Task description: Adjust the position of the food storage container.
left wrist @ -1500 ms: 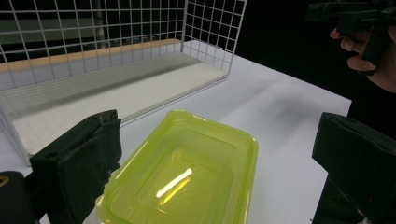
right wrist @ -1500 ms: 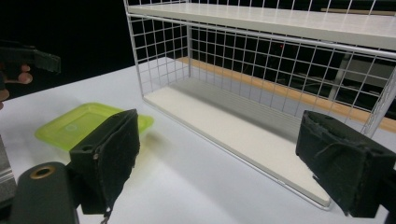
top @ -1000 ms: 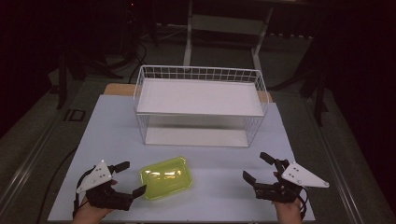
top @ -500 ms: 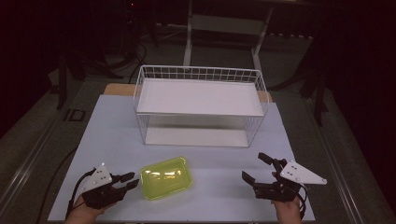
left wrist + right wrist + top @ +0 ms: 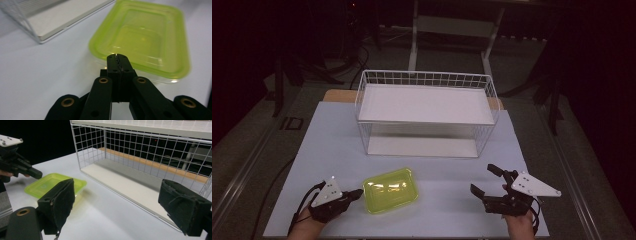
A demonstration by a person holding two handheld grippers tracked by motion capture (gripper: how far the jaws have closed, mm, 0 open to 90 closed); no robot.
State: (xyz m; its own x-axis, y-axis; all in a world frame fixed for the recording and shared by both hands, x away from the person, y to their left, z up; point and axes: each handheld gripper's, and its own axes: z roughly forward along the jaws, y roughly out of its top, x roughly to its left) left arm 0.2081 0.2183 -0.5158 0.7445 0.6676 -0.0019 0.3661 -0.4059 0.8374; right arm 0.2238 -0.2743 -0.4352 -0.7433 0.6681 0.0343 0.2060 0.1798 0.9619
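A yellow-green translucent plastic container (image 5: 391,190) lies flat on the white table, near the front left. My left gripper (image 5: 356,193) sits low at its left rim. In the left gripper view the container (image 5: 142,37) lies just ahead, and the left gripper (image 5: 117,56) has just closed its jaws. The tips meet at the near rim with nothing visible between them. My right gripper (image 5: 482,178) rests open at the front right with nothing between its pads. The right gripper view shows the right gripper (image 5: 120,200), the container (image 5: 50,183) and the left gripper (image 5: 35,173) beyond.
A white wire rack (image 5: 427,80) with an upper shelf and a lower board stands at the middle back of the table (image 5: 337,140). Its open front faces me, seen up close as the rack (image 5: 140,147). Dark floor and stands surround the table.
The left gripper's jaws went from wide open to shut, and the hand sank toward the table at the container's left rim. The right gripper stayed put.
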